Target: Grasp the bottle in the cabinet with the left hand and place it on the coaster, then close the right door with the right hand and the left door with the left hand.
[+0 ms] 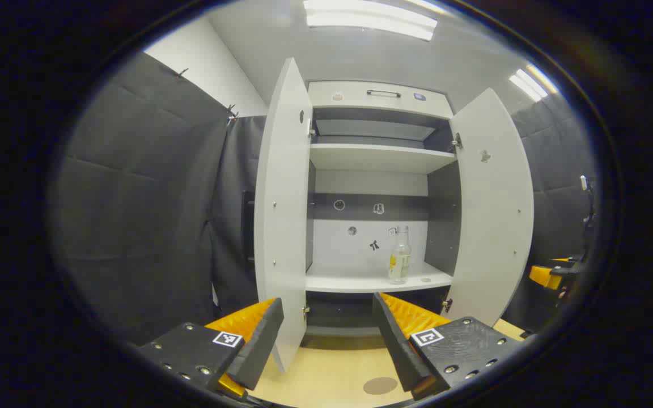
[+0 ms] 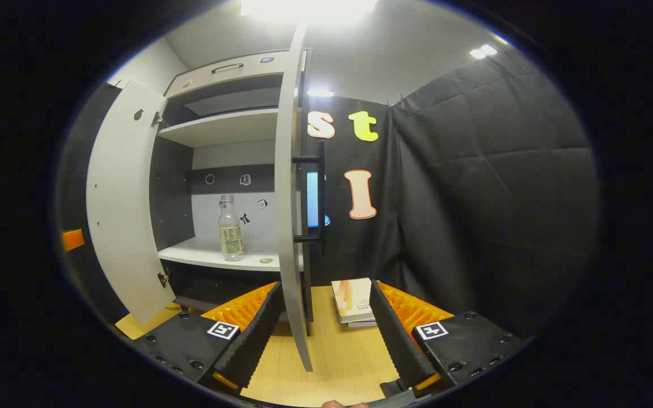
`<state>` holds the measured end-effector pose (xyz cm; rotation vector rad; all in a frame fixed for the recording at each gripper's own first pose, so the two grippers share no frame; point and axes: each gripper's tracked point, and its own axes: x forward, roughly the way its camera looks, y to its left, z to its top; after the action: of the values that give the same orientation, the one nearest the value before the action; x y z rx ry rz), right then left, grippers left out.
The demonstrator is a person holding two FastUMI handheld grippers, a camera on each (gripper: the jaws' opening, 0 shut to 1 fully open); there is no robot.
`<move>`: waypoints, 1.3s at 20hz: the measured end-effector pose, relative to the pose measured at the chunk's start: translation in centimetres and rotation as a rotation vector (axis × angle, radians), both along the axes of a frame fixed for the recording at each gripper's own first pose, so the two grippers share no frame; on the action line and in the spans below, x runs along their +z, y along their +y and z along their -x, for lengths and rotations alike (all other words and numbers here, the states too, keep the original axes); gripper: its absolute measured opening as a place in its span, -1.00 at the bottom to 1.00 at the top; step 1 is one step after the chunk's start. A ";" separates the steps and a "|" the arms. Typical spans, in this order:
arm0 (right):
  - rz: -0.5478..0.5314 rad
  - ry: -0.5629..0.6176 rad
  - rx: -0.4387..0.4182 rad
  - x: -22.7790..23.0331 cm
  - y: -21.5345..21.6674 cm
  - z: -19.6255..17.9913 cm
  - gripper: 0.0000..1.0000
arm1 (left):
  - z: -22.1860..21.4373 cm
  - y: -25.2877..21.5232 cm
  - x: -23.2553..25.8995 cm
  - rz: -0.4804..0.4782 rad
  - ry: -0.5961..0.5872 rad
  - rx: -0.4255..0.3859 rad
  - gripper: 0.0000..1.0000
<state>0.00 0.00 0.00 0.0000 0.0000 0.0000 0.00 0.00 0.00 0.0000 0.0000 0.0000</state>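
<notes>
Standing upright on the cabinet's lower shelf (image 1: 360,279), toward its right side: the bottle (image 1: 399,255), clear, uncapped as far as can be told, a pale label round its middle. Also showing in the right gripper view as bottle (image 2: 230,229) on the same shelf (image 2: 202,254). Lying flat on the wooden table (image 1: 326,368), well in front of the cabinet: the coaster (image 1: 380,386), a round grey disc. Hanging wide open on either side: left door (image 1: 281,215) and right door (image 1: 494,209); seen edge-on in the right gripper view, right door (image 2: 291,192) with its dark handle (image 2: 319,192). Resting on the table beyond it: a small stack of books (image 2: 353,301). Hovering low over the table, fingers spread apart and gripping nothing: left gripper (image 1: 326,334). Likewise spread and holding nothing: right gripper (image 2: 322,326), straddling the right door's edge without touching it.
</notes>
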 end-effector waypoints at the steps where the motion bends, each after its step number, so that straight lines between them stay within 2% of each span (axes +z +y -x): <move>1: 0.001 -0.002 0.005 0.0 0.2 0.1 0.94 | 0.1 0.3 -0.2 -0.005 0.003 0.003 0.83; 11: -0.014 -0.006 0.008 -0.2 0.9 0.4 0.95 | 0.0 1.3 -0.3 -0.012 0.007 0.001 0.83; 14: -0.032 0.004 -0.003 -0.6 0.5 0.6 0.95 | -1.0 0.8 -0.3 -0.047 0.016 -0.009 0.83; 17: -0.045 0.005 -0.020 -0.7 0.0 0.8 0.94 | -2.7 -0.2 0.1 -0.072 0.015 -0.039 0.84; 21: -0.060 0.005 -0.055 -0.4 -1.7 1.4 0.94 | -5.9 -2.3 0.6 -0.037 0.024 -0.098 0.83; 26: -0.074 -0.010 -0.151 0.9 -5.4 2.0 0.94 | -12.0 -6.8 3.1 0.008 -0.004 -0.222 0.82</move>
<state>-2.04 -5.41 0.87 0.0743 -0.0101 -0.1515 11.95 -6.79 3.14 -0.0080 -0.0037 -0.2220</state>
